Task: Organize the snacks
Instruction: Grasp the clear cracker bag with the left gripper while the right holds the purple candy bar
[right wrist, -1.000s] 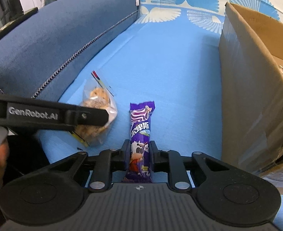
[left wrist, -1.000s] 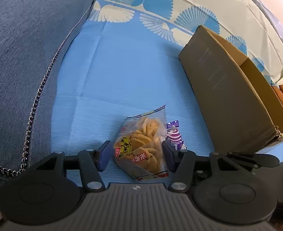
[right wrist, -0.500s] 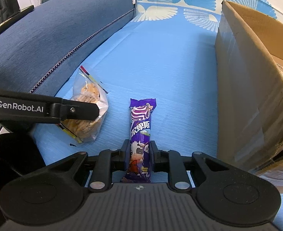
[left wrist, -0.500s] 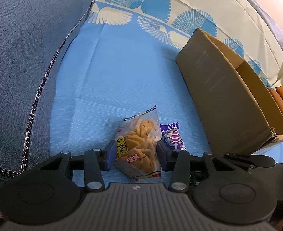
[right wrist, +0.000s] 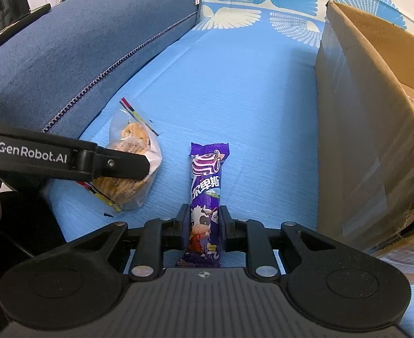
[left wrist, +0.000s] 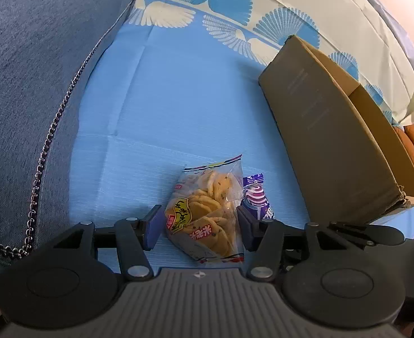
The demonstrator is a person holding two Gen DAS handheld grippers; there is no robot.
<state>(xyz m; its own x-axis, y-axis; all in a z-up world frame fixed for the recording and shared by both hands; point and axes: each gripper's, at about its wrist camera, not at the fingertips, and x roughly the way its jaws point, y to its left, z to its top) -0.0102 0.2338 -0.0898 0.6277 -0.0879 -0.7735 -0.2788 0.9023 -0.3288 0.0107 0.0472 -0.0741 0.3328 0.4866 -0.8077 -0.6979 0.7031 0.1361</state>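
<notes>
Nearest in the right wrist view, the right tool (right wrist: 202, 225) is clamped tight on the lower part of a purple snack bar (right wrist: 206, 194), a slim wrapper printed with a cartoon cow; its pads press both long edges and the bar lies lengthwise on the light blue sheet (right wrist: 235, 107). Just to its left lies a clear bag of crackers (right wrist: 135, 155), with a finger of the left tool crossing in front of it.

In the left wrist view, the left tool (left wrist: 198, 226) straddles that bag of crackers (left wrist: 207, 211). Its jaws are opening: the left pad stands clear of the wrapper with blue sheet (left wrist: 178, 107) showing between, while the right pad sits right at the bag's edge, so the bag lies between the jaws on the sheet without being gripped. The purple snack bar (left wrist: 256, 194) peeks out just beyond the right pad, beside the bag.

Farther to the right stands an open cardboard box (left wrist: 333, 140) with its tall side wall facing the snacks; from the right wrist its wall (right wrist: 362, 129) is glossy with clear tape and something wrapped shows inside. On the left a dark blue cushion (right wrist: 80, 50) with a zipper runs along the sheet. Farthest off, a fan-patterned cloth (left wrist: 221, 2) covers the back.
</notes>
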